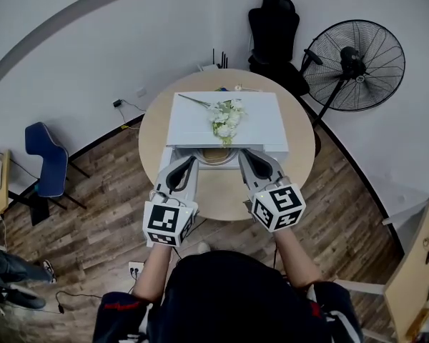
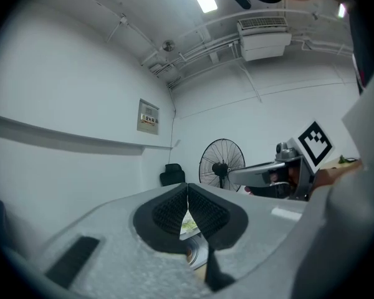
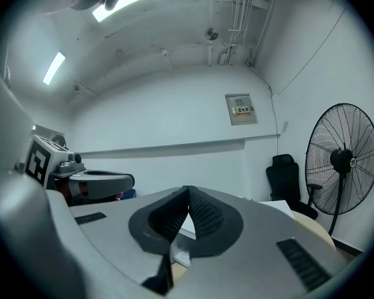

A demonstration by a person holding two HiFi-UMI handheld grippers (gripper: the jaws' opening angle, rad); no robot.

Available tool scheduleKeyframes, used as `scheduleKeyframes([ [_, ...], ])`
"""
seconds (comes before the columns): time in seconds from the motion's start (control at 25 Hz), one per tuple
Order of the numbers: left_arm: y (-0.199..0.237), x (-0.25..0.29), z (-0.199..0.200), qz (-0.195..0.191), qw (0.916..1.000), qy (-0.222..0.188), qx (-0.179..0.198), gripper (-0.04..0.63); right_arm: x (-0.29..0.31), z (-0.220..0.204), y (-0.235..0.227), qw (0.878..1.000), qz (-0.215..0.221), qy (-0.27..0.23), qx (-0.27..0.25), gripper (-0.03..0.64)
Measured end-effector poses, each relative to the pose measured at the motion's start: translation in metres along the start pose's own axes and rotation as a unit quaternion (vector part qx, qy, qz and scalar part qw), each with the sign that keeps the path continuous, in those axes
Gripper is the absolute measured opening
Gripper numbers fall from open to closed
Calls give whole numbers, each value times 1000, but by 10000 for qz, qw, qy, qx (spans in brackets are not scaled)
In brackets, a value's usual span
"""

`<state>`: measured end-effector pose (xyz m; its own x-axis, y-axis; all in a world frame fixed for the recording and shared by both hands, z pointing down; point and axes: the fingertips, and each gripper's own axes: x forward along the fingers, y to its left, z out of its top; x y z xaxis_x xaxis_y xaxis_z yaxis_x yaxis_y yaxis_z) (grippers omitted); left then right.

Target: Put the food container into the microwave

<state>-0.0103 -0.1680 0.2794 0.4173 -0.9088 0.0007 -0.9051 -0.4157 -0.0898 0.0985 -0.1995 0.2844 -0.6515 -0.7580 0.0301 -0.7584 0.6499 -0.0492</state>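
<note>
A white microwave (image 1: 193, 123) stands on the round wooden table (image 1: 222, 191), seen from above. At its front edge a round tan food container (image 1: 216, 156) shows only in part, between my two grippers. Through the left gripper's jaws a round rim (image 2: 196, 254) is also visible. My left gripper (image 1: 191, 160) is shut, its pads meeting with nothing between them (image 2: 187, 195). My right gripper (image 1: 247, 154) is shut and empty as well (image 3: 188, 198). Both point level at the microwave's front, side by side. Whether the microwave's door is open is hidden.
White flowers (image 1: 225, 120) lie on top of the microwave. A standing fan (image 1: 357, 63) and a black office chair (image 1: 273, 27) are behind the table. A blue chair (image 1: 46, 156) stands at the left on the wooden floor.
</note>
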Motion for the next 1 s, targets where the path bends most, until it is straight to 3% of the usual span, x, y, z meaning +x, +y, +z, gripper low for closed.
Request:
scheduleKeyframes([
  [0.56,-5,3,-4,-133,9999,80,-77,17,0,1,-3,9995,20,-81,320,11],
  [1.0,2,0,-4,-49,9999,35,-144,17,2,4,-1,9997,-3,-101,226,11],
])
